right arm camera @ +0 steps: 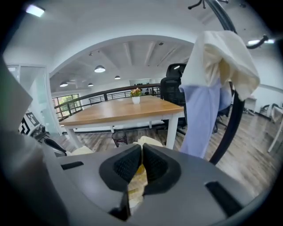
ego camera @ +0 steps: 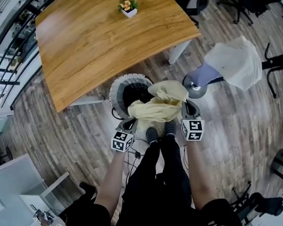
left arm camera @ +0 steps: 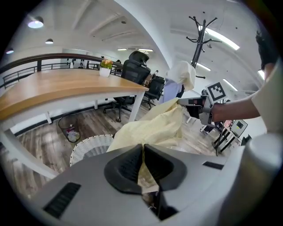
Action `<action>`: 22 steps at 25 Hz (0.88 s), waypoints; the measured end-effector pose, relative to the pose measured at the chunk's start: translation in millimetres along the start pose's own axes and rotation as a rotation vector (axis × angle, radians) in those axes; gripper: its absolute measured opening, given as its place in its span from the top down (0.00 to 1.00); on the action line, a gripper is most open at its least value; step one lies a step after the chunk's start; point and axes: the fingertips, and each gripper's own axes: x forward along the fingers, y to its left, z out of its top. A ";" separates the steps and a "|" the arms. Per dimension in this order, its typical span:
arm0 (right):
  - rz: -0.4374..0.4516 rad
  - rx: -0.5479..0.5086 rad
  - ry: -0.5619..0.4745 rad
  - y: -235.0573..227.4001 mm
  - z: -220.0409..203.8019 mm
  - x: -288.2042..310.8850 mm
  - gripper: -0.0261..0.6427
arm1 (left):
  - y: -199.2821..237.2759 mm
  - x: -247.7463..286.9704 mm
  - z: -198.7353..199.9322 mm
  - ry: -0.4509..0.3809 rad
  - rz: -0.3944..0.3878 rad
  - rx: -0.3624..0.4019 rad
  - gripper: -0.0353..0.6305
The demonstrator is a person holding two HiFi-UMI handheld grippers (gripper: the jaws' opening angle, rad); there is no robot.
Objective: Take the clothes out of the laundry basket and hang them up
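Limp pale-yellow cloth (ego camera: 153, 108) pinched tight by left gripper (left arm camera: 143, 163) and right gripper (right arm camera: 141, 165). It half-hides the white woven basket (ego camera: 115, 88) below.

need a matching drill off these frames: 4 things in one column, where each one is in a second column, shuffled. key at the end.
Things
1. yellow garment
2. laundry basket
3. flower pot
4. white garment

Places
A. on the wooden table
B. draped on the coat rack
C. on the floor by the table's edge
D. clamped in the left gripper and the right gripper

Pairs: 1-D, 2-C, 3-A, 4-B
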 end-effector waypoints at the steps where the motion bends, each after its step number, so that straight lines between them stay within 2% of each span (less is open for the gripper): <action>1: -0.007 -0.002 -0.013 1.1 8.0 -9.5 0.94 | -2.8 -5.6 9.2 -0.016 -0.006 0.009 0.90; 11: -0.106 0.008 -0.148 -13.8 69.0 -109.1 0.94 | -52.3 -51.2 80.6 -0.142 -0.092 0.120 0.90; 22: -0.264 0.067 -0.244 -60.0 72.1 -202.3 0.94 | -121.7 -61.4 122.8 -0.180 -0.221 0.257 0.90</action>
